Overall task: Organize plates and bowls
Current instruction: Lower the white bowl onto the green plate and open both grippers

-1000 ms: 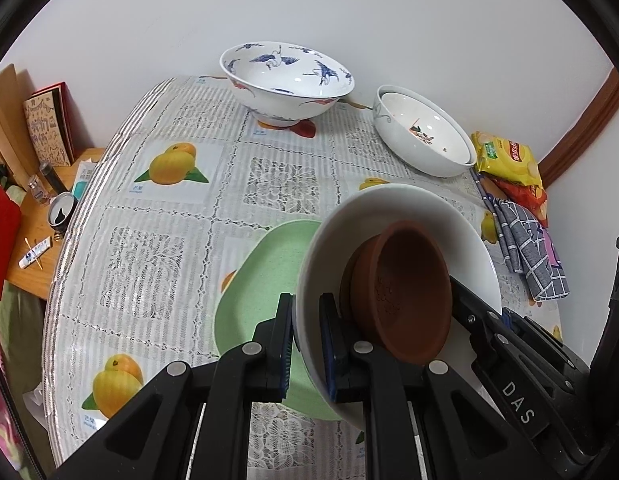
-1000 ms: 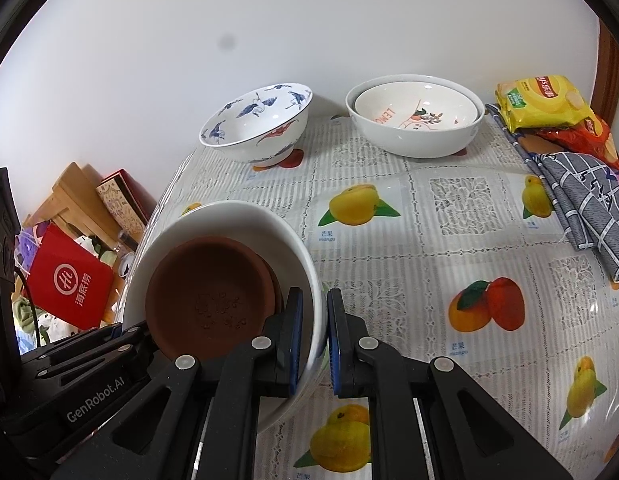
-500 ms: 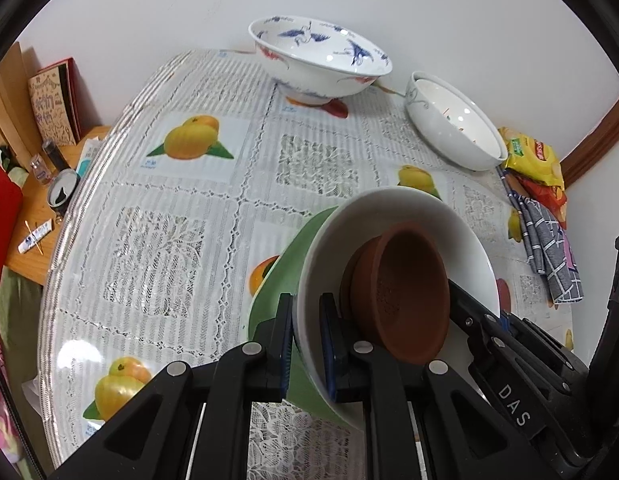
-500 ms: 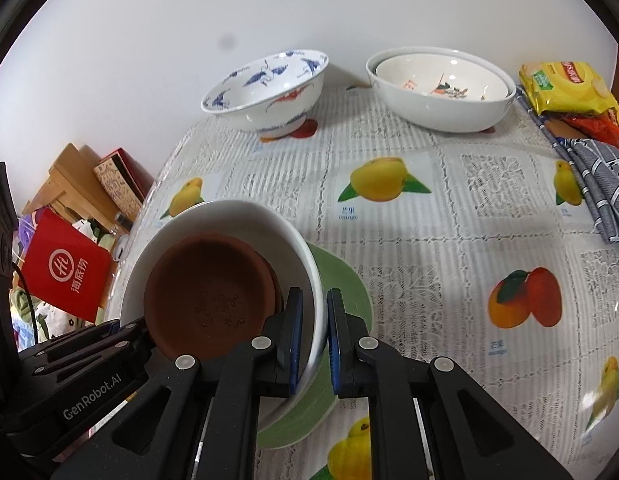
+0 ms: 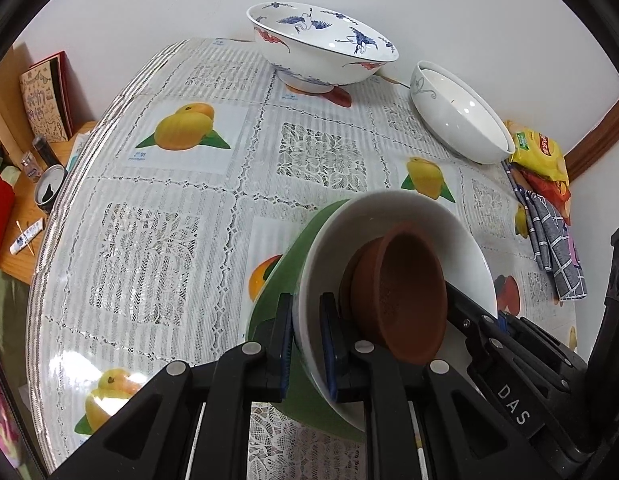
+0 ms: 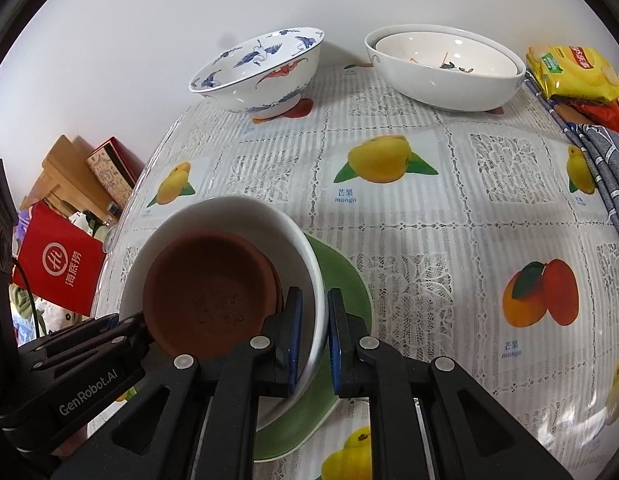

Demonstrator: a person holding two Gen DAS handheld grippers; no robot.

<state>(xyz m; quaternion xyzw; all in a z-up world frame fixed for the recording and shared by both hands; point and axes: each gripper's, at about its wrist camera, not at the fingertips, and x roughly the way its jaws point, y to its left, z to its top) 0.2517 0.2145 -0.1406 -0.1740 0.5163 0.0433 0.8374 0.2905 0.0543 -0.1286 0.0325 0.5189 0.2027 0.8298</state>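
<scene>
The left tool [image 5: 305, 344] and the right tool [image 6: 311, 340] each pinch opposite rims of a white bowl [image 6: 237, 216] low in the frame, a brown dish [image 6: 207, 292] nested inside. Under it a green plate [image 6: 345, 280] lies on the worktop [image 6: 429, 240]. A crane-patterned bowl [image 6: 265, 76] and stacked white bowls [image 6: 445, 68] stand along the top.
</scene>
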